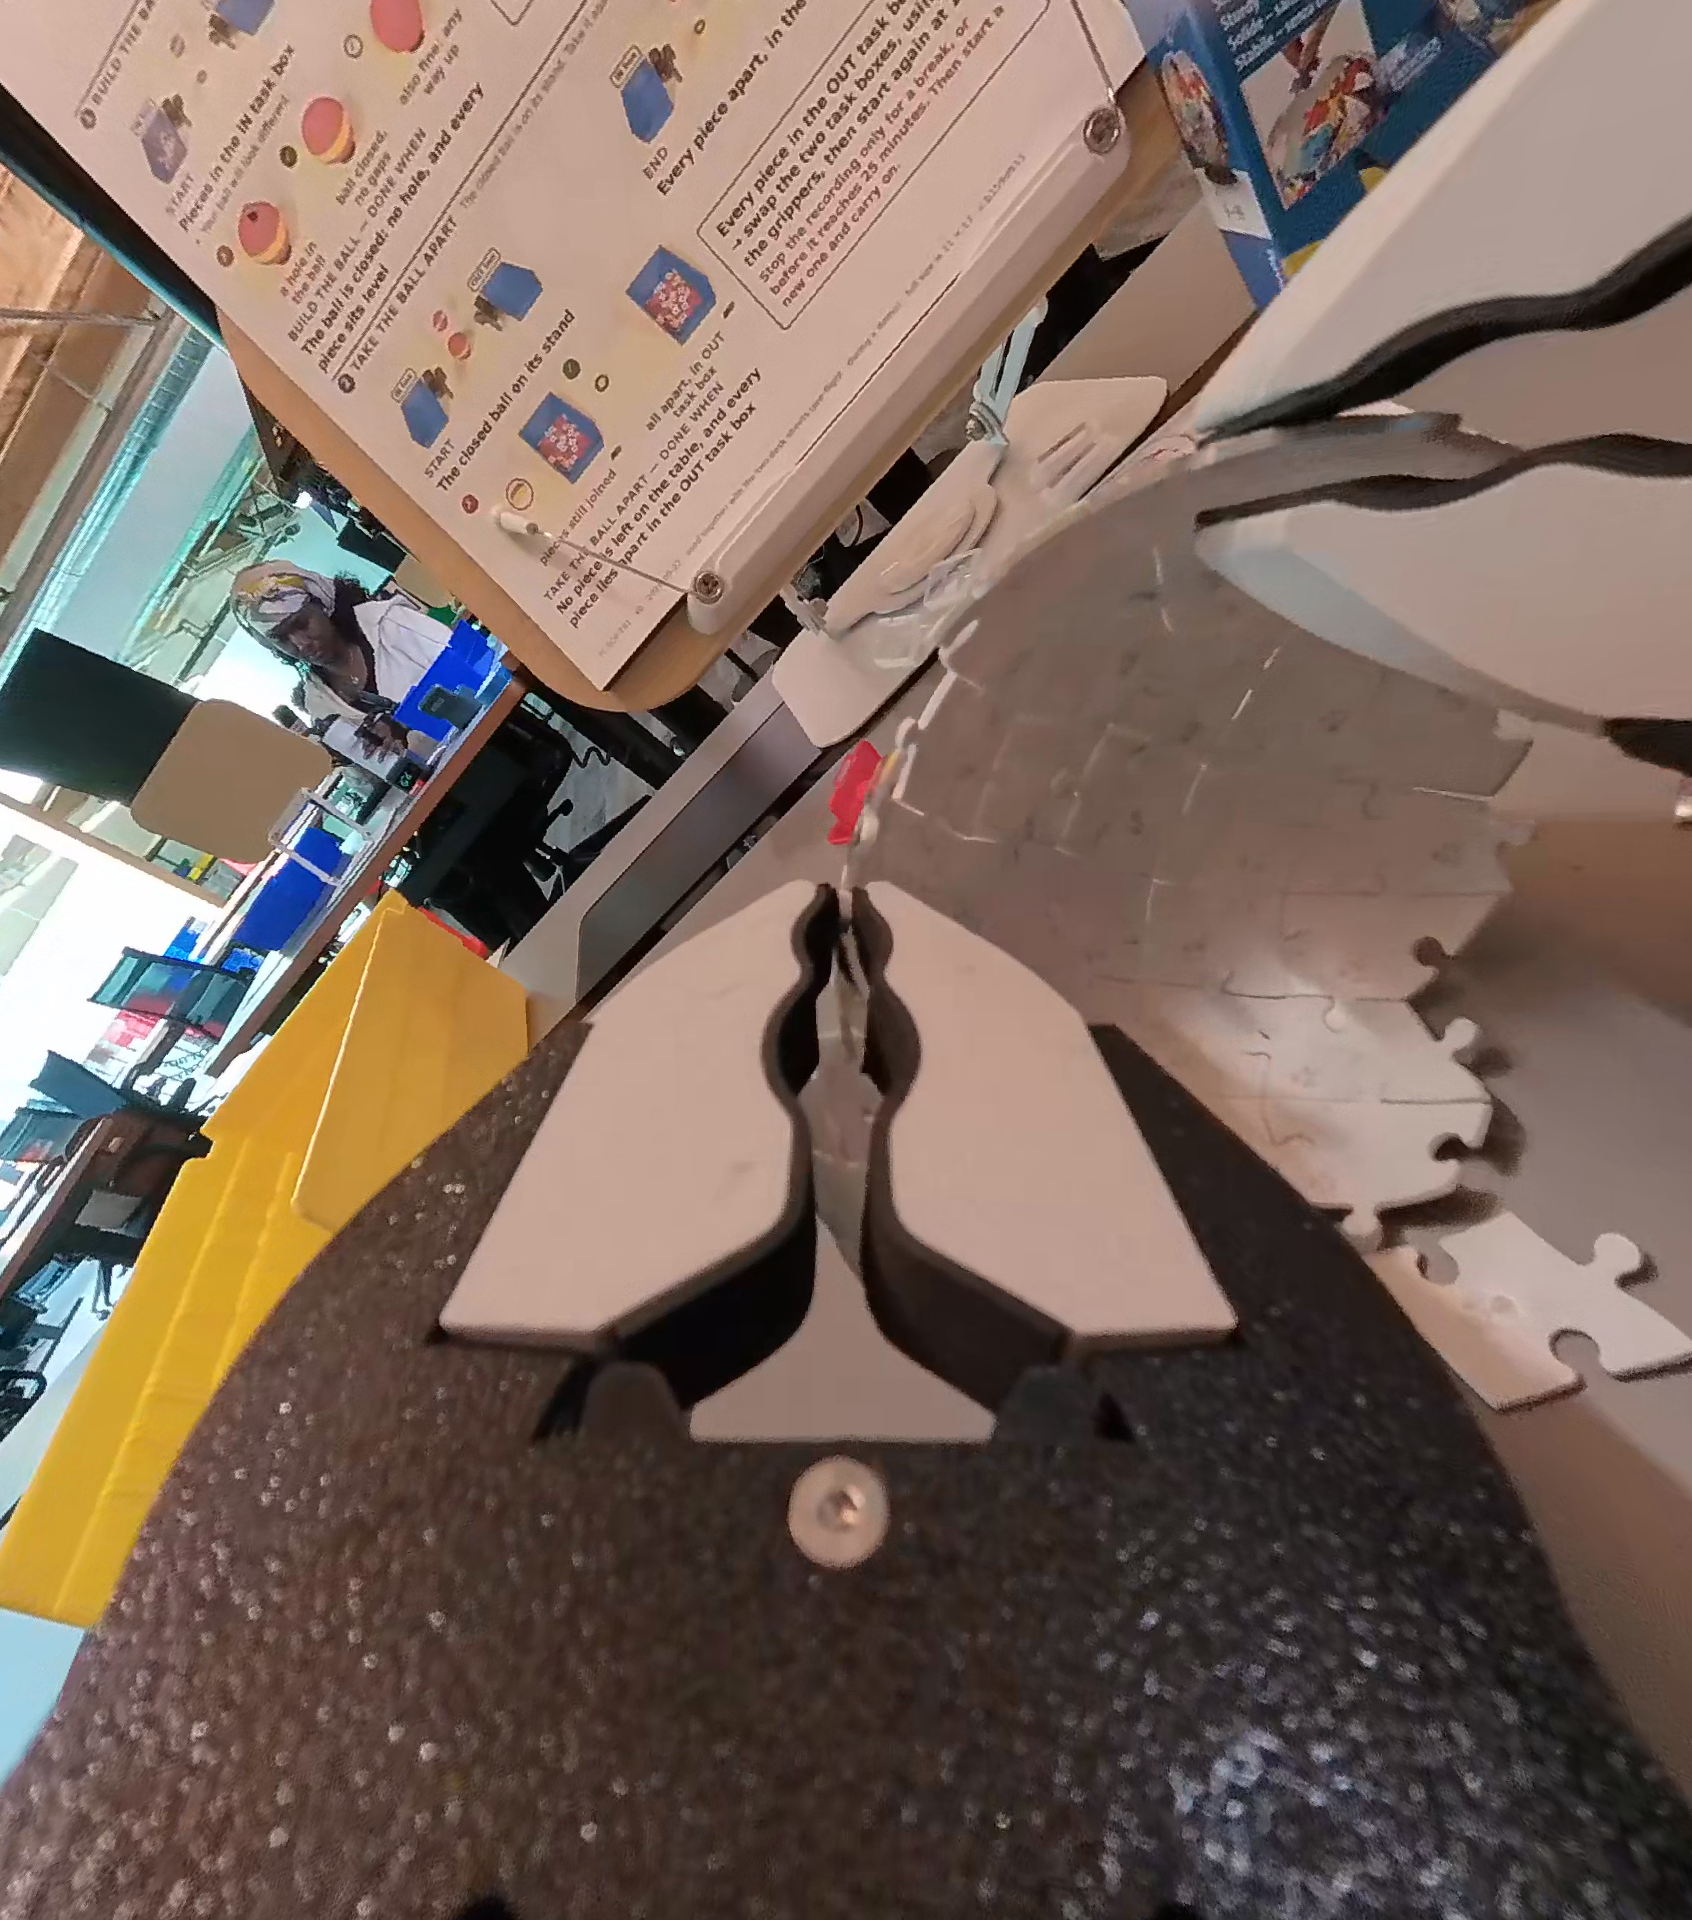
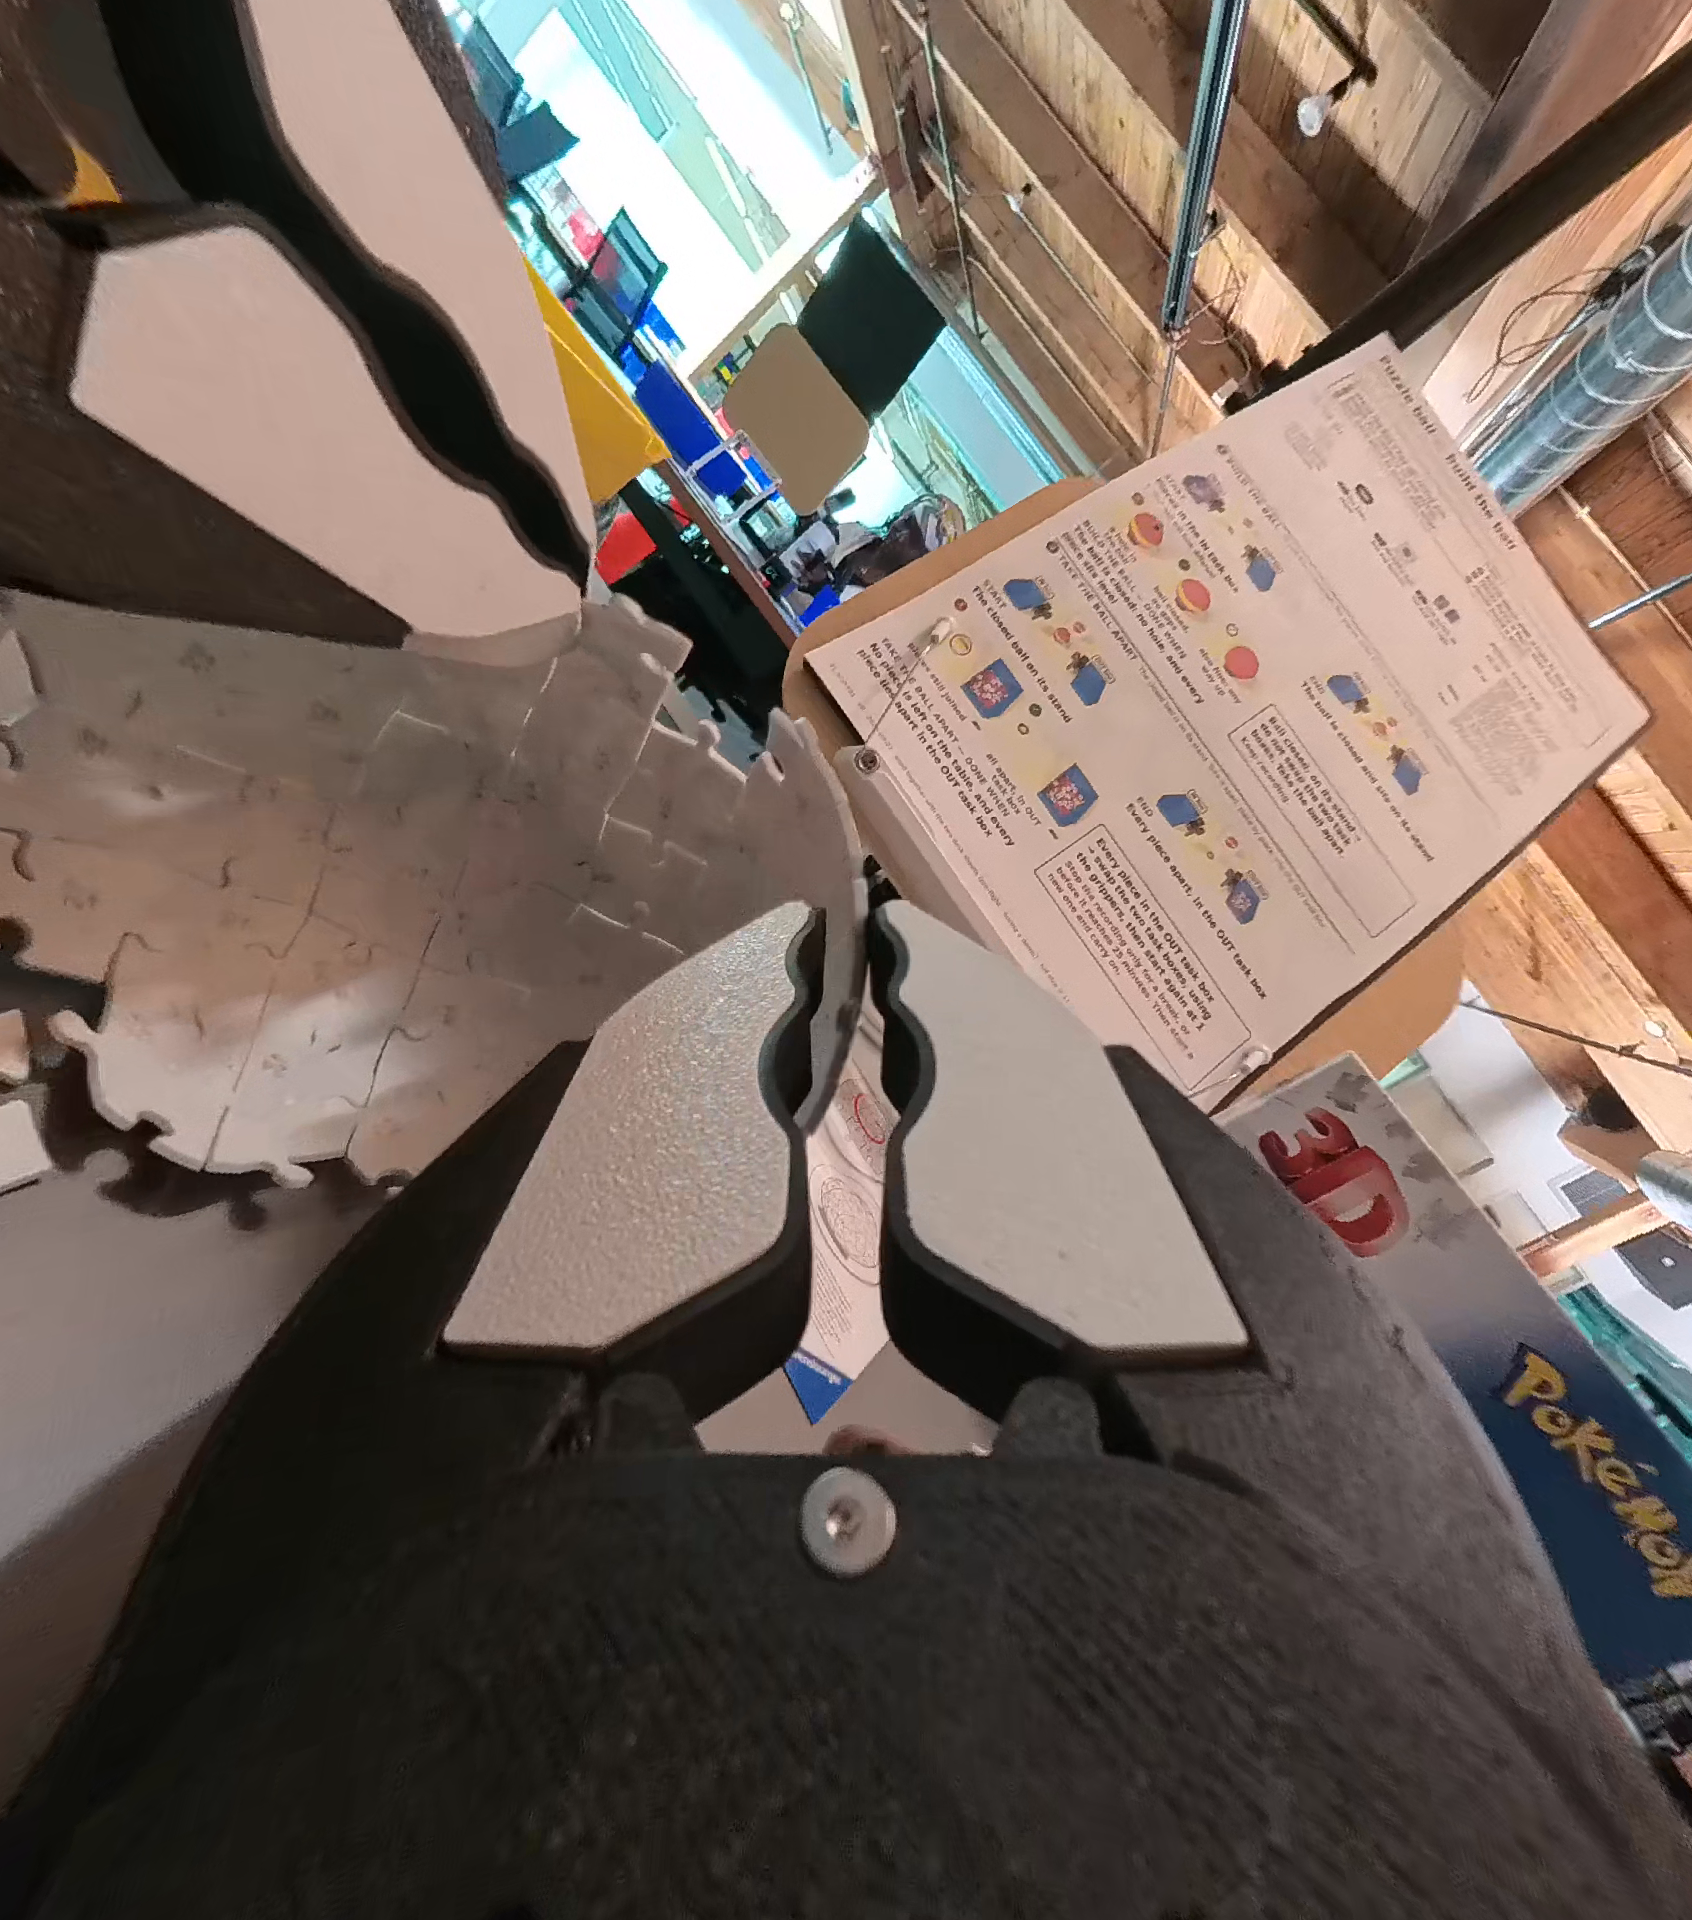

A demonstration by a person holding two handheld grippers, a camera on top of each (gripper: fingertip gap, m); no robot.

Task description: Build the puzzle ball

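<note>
Between two grippers: one curved shell [image 1: 1237, 831] of joined puzzle pieces, grey inside up, held off table. Left gripper [image 1: 844, 940] jaws clamped on shell edge; right gripper [image 2: 847, 966] jaws clamped on opposite edge. One yellow bin [image 1: 229, 1226] at left, contents hidden. One instruction sheet [image 2: 1226, 707] behind, one puzzle box [image 2: 1507, 1340], probably closed.

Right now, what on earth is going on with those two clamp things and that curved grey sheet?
A person is building a puzzle ball with two hand-held grippers. The left gripper and the right gripper are each shut on the edge of a curved shell of joined pieces, grey inner side showing. It is only part of a ball, with knobbed edges open. An instruction sheet stands on a board behind.
</note>
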